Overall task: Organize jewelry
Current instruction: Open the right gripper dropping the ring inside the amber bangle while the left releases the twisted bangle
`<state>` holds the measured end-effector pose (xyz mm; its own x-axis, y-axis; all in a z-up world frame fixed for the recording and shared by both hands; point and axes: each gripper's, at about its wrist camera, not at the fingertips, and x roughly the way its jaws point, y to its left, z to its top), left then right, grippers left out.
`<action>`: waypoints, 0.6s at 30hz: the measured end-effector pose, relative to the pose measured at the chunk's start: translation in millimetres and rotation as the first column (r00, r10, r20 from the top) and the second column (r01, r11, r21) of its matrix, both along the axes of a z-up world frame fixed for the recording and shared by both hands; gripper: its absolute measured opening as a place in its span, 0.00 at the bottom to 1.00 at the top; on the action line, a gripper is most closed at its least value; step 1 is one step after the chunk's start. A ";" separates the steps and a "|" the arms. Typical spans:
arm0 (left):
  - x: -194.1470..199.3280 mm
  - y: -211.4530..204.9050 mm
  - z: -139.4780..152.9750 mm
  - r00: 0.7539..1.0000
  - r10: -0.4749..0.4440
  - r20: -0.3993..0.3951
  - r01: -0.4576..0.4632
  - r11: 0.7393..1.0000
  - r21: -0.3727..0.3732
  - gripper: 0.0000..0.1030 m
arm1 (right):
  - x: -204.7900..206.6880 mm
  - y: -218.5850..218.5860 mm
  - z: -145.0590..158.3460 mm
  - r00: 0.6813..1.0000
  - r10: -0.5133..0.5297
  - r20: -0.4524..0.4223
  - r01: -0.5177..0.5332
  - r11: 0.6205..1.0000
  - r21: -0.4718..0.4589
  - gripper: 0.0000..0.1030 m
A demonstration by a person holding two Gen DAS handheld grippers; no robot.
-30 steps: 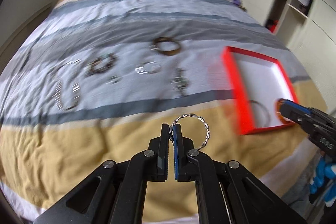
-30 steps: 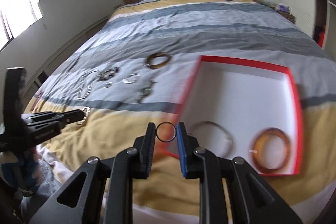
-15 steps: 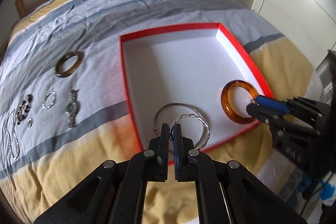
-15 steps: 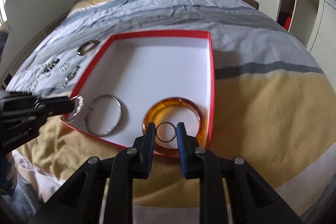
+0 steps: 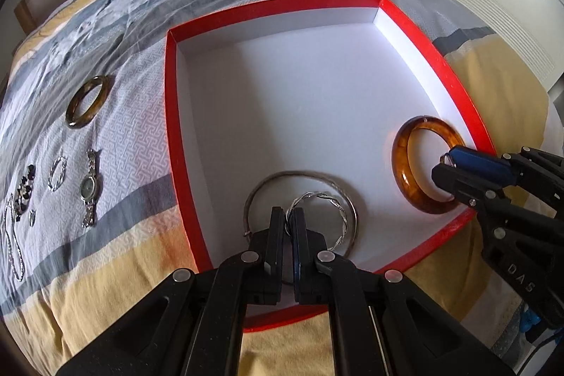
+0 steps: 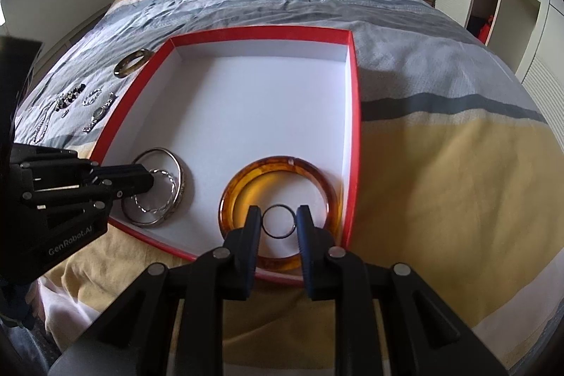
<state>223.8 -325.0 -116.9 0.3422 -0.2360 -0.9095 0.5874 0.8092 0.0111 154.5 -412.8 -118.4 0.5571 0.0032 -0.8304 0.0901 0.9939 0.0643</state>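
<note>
Right up close, the left tongs [image 5: 289,217] are clamped tight on the rim of a twisted silver bangle [image 5: 335,210], which hangs directly over the plain silver bangle [image 5: 268,182] lying in the near corner of the red box [image 5: 169,115]; the drop looks to be straight down. Over on the other side, the right tongs [image 6: 279,221] pinch a thin dark ring [image 6: 279,221] across its width, and it sits right above the hollow of the amber bangle [image 6: 282,166], just inside the box's near right corner. So each hand hovers over its own spot, two pieces held and two already lying in the box. Further out on the bed [image 5: 493,87], left of the box, I count one watch [image 5: 89,189], one small silver chain bracelet [image 5: 57,172], one dark beaded bracelet [image 5: 24,189], one long chain [image 5: 12,249], one tiny ring [image 5: 32,217], and beyond them one brown bangle [image 5: 86,101].
</note>
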 end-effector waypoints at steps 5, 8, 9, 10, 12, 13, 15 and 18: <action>1.4 -3.3 -0.7 1.000 -0.014 -0.006 0.014 1.000 -0.017 0.14 | 3.4 1.3 -0.2 1.000 -0.010 -0.009 0.010 1.000 -0.007 0.20; -0.4 -5.4 -0.1 1.000 -0.025 0.002 0.025 1.000 -0.011 0.33 | 4.5 2.2 0.9 1.000 -0.008 -0.016 0.007 1.000 -0.019 0.22; -2.5 -6.0 0.4 1.000 -0.027 0.012 0.027 1.000 -0.004 0.35 | 4.7 2.6 1.6 1.000 -0.007 -0.018 0.007 1.000 -0.026 0.23; -3.7 -5.3 1.5 0.999 -0.026 0.021 0.026 1.000 -0.002 0.35 | 4.9 2.8 2.4 1.000 -0.006 -0.021 0.006 1.000 -0.029 0.24; -3.9 -1.9 4.8 0.999 -0.025 0.020 0.025 1.000 -0.017 0.35 | 3.3 3.2 5.5 1.000 -0.010 -0.016 0.009 0.999 -0.035 0.27; -4.7 0.2 7.4 0.999 -0.027 0.020 0.028 0.999 -0.028 0.35 | 1.6 2.6 7.7 1.000 -0.012 -0.010 0.011 0.999 -0.030 0.27; -8.1 5.0 16.0 0.999 -0.034 0.027 0.036 0.998 -0.051 0.35 | -2.4 1.0 13.8 1.000 -0.023 0.004 0.023 0.999 -0.023 0.27; -12.6 15.8 32.5 0.999 -0.037 0.040 0.040 0.995 -0.087 0.40 | -9.6 -2.4 27.3 0.999 -0.038 0.037 0.038 0.999 -0.009 0.28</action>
